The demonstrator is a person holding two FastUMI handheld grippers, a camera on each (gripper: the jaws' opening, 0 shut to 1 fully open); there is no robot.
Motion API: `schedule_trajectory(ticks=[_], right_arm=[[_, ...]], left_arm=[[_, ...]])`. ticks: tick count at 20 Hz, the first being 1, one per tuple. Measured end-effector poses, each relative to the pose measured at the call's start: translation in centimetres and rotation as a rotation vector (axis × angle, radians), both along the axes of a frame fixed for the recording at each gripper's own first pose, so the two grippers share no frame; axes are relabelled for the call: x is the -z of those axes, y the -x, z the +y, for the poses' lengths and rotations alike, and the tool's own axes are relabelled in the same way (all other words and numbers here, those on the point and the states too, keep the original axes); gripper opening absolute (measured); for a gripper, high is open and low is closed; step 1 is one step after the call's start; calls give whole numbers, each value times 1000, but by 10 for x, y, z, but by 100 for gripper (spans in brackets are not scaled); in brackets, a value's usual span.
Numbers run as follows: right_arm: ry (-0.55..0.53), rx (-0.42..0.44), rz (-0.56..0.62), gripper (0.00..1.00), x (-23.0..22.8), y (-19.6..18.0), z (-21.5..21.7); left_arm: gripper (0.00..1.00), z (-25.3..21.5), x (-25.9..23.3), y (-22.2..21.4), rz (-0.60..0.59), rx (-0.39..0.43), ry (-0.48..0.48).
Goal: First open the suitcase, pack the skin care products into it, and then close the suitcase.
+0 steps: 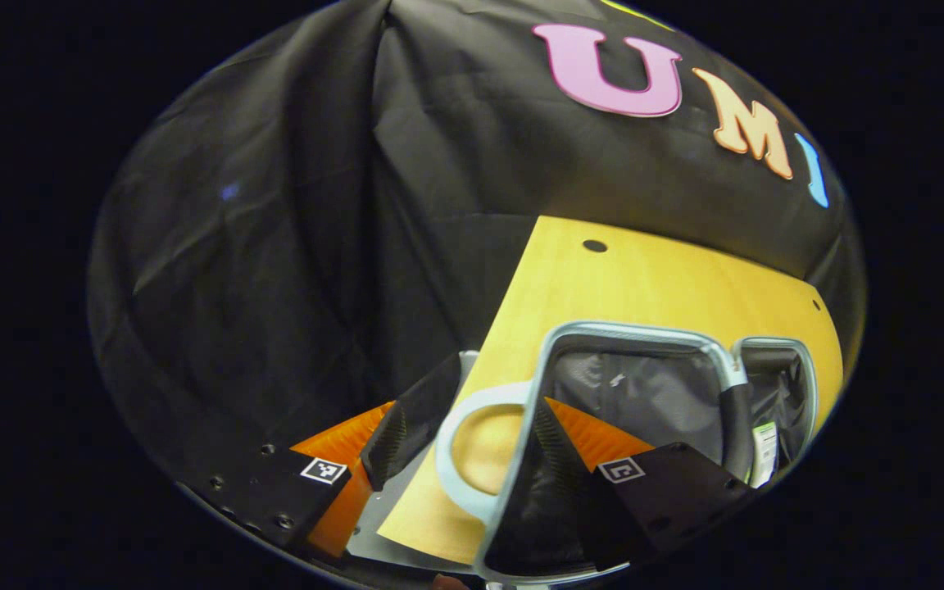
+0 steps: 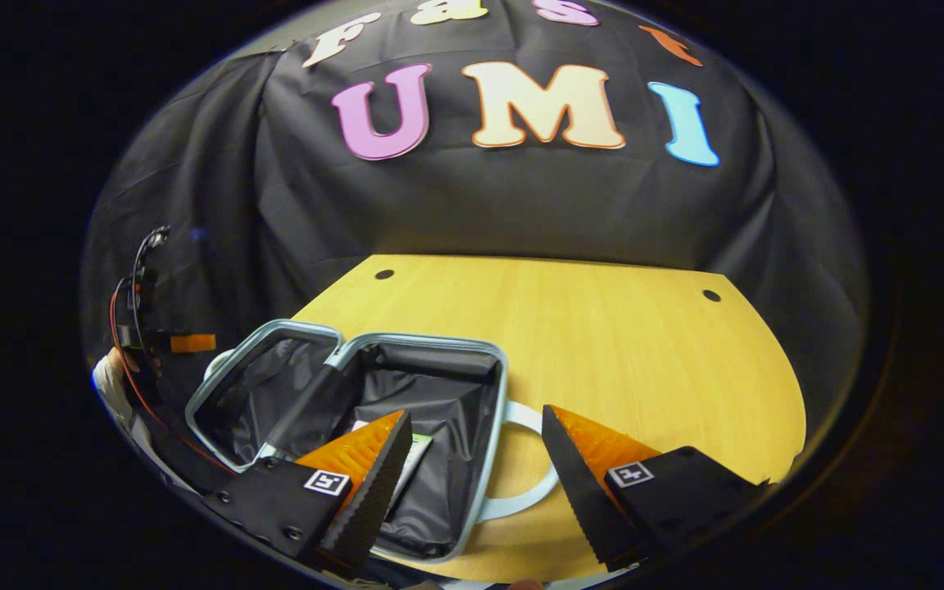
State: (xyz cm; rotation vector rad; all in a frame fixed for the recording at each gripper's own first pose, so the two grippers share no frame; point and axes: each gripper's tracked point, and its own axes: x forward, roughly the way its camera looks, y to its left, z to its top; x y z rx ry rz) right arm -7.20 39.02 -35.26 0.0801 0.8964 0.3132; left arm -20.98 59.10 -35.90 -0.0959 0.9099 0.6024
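The suitcase [image 2: 439, 393] lies open on the wooden table [image 2: 628, 344], both black-lined halves facing up. A white and green skin care product [image 2: 418, 452] lies in its right half, partly hidden by my finger. My right gripper [image 2: 476, 411] hovers open over that half's rim and the white handle [image 2: 531, 492], holding nothing. In the left gripper view, my left gripper [image 1: 498, 381] is open, its fingers straddling the silver rim and white handle [image 1: 456, 459] of the suitcase [image 1: 644, 385] without pressing on them. A labelled product [image 1: 764, 447] shows in the far half.
The left gripper [image 2: 193, 344], with red wires, and the hand holding it [image 2: 107, 381] show at the suitcase's left end. Bare table [image 1: 644, 279] stretches behind and to the right of the suitcase, with small round holes near its back corners. Black cloth walls surround it.
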Motion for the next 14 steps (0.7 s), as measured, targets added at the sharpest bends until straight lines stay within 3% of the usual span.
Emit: schedule_trajectory(ticks=[3,6,8,12,14], right_arm=[[31,44,-1,98,4,-3,-18],[54,72,9,98,8,0,-28],[57,78,6,98,7,1,-31],[73,85,-11,98,1,6,-43],[78,92,-22,98,1,5,-48]], left_arm=[[95,19,26,12,45,-53,38],[95,21,49,17,99,-36,102],[90,29,48,20,102,-43,123],[65,43,42,32,154,-40,183],[31,49,35,40,184,-37,226]])
